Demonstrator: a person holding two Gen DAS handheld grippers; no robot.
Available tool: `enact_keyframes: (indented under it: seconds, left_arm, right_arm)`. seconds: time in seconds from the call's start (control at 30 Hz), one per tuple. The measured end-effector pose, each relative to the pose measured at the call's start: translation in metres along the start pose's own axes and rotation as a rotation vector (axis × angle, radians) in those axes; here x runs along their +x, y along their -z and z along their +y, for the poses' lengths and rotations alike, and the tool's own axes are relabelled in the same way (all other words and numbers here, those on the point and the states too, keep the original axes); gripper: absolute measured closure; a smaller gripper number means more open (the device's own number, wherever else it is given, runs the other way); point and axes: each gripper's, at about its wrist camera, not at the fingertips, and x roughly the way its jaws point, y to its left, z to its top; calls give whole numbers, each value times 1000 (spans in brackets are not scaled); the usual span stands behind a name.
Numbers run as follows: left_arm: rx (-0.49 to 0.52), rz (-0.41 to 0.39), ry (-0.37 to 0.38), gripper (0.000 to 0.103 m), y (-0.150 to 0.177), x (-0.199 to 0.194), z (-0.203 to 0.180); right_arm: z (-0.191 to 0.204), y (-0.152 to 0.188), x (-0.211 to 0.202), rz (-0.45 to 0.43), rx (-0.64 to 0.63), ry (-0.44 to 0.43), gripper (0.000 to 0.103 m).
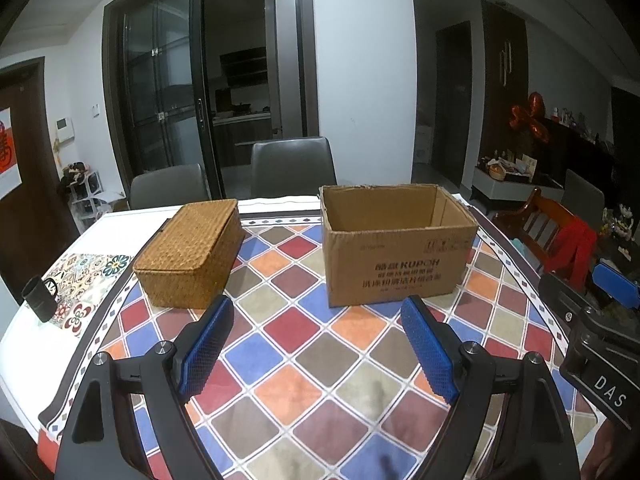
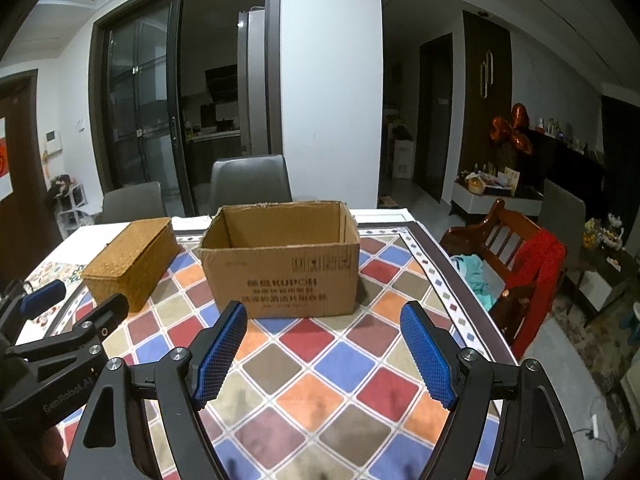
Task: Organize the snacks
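On the table (image 1: 280,360), covered with a cloth of coloured diamonds, two containers are set side by side. A cardboard box (image 1: 400,256) stands upright with its top open, so that things can be dropped in or lifted out from above; as far as its inside can be seen, only bare walls are shown, and the floor of the box is hidden by its near wall. To its left a woven basket (image 1: 188,252) is placed with its lid shut, near the box but apart from it. No snacks are visible in either view; whether any are kept inside the basket cannot be told.

The left tongs (image 1: 318,346) are held wide open over the cloth, in front of the gap between basket and box, and nothing is gripped between the blue pads. The right tongs (image 2: 320,350) are likewise spread wide and empty, aimed at the near wall of the box. Both are tilted downward toward the table, which suits an approach to the containers. The task is judged to be at its very start: the basket lid would probably have to be lifted first.

A black cup (image 1: 38,298) is seen at the table's left edge.
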Motion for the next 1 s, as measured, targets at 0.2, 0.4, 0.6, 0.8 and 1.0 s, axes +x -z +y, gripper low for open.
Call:
enact_keyframes:
  seconds: [0.2, 0.4, 0.6, 0.8, 1.0]
  left_arm:
    - [-8, 8, 4, 17, 15, -12, 2]
    - [-17, 17, 4, 17, 31, -24, 7]
    - [-19, 13, -10, 17, 44, -40, 13]
    - [-21, 3, -19, 17, 56, -56, 18]
    - [-24, 0, -21, 17, 63, -67, 18]
  right_arm:
    - [3, 14, -14, 4, -14, 1, 23]
    - [5, 30, -26, 8, -9, -7, 23]
    - [9, 44, -36, 15, -7, -21, 23]
    - [11, 56, -47, 8, -8, -27, 23]
    - [10, 60, -56, 4, -4, -24, 23]
